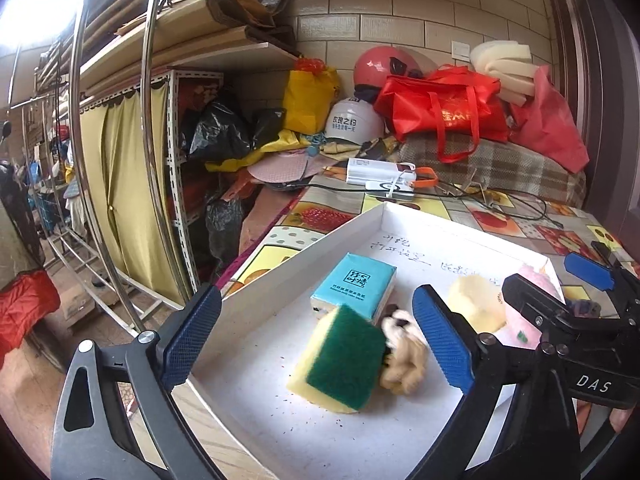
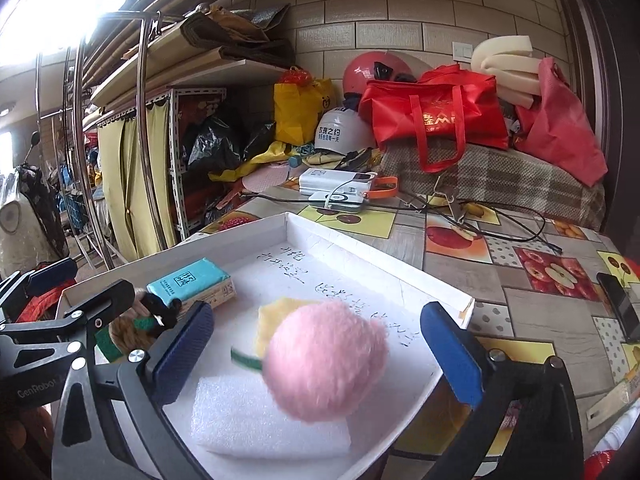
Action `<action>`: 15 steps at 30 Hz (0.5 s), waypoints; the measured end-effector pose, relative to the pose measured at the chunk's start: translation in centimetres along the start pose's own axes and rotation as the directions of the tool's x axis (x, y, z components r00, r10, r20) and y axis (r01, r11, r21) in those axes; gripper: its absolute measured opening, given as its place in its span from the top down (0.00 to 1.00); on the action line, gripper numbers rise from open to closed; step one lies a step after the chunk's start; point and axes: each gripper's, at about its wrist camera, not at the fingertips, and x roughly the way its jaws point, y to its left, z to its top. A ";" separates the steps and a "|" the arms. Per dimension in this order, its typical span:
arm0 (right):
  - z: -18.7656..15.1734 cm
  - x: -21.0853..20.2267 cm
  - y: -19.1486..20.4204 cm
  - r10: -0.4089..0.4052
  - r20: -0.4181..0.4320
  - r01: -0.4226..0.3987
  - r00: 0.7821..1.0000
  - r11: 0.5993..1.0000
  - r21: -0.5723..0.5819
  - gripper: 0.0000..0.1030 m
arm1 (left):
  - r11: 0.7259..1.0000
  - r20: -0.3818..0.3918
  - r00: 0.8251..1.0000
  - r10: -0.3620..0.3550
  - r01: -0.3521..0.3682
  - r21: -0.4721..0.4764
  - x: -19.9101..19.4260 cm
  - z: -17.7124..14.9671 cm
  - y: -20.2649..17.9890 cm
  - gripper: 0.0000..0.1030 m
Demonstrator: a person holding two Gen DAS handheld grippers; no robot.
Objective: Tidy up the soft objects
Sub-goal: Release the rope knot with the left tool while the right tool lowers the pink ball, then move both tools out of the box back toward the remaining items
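A white shallow box (image 1: 280, 268) (image 2: 384, 268) lies on the table. In it are a yellow sponge with a green scrub face (image 1: 340, 362), a teal tissue pack (image 1: 356, 286) (image 2: 188, 284), a beige plush toy (image 1: 404, 356) and a yellow sponge piece (image 1: 476, 304) (image 2: 276, 320). My left gripper (image 1: 320, 340) is open above the green sponge. My right gripper (image 2: 316, 352) is open. A blurred pink fluffy ball (image 2: 326, 366) (image 1: 528, 320) sits between its fingers, over a white foam block (image 2: 264, 420). I cannot tell whether the ball is touching the foam.
The table has a fruit-pattern cloth (image 2: 520, 248). Behind the box lie a white power bank (image 2: 340, 184), black cables (image 2: 500, 216) and a dark phone (image 2: 620, 304). Helmets, red bags (image 1: 444, 108) and foam are piled at the back. A metal rack (image 1: 120, 160) stands left.
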 end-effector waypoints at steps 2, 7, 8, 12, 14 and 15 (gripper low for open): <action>0.0 -0.3 0.2 -0.007 0.022 0.007 1.000 1.000 -0.010 0.00 | 1.000 0.015 1.000 0.013 -0.013 0.002 -0.3 0.0 -0.1 0.05; 0.1 -1.1 0.7 -0.015 0.081 0.018 0.997 0.999 -0.038 0.00 | 0.999 0.019 0.999 0.028 -0.027 -0.017 -0.3 0.0 0.3 0.00; 0.1 -1.4 0.8 -0.017 0.100 0.021 0.995 0.999 -0.042 0.00 | 0.999 0.025 0.999 0.028 -0.028 -0.017 -0.3 0.0 0.3 0.00; -0.3 -2.4 0.8 -0.040 0.111 0.043 0.993 0.999 -0.031 0.00 | 0.999 0.052 0.998 0.040 -0.039 -0.023 -0.9 -0.1 0.3 0.00; -0.5 -2.9 0.8 -0.067 0.105 0.070 0.992 0.997 -0.025 0.00 | 0.998 0.077 0.996 0.049 -0.047 -0.032 -1.4 -0.1 0.4 0.00; -0.7 -3.3 0.9 -0.078 0.106 0.082 0.991 0.996 -0.026 0.00 | 0.998 0.089 0.994 0.056 -0.053 -0.036 -1.7 -0.2 0.4 0.00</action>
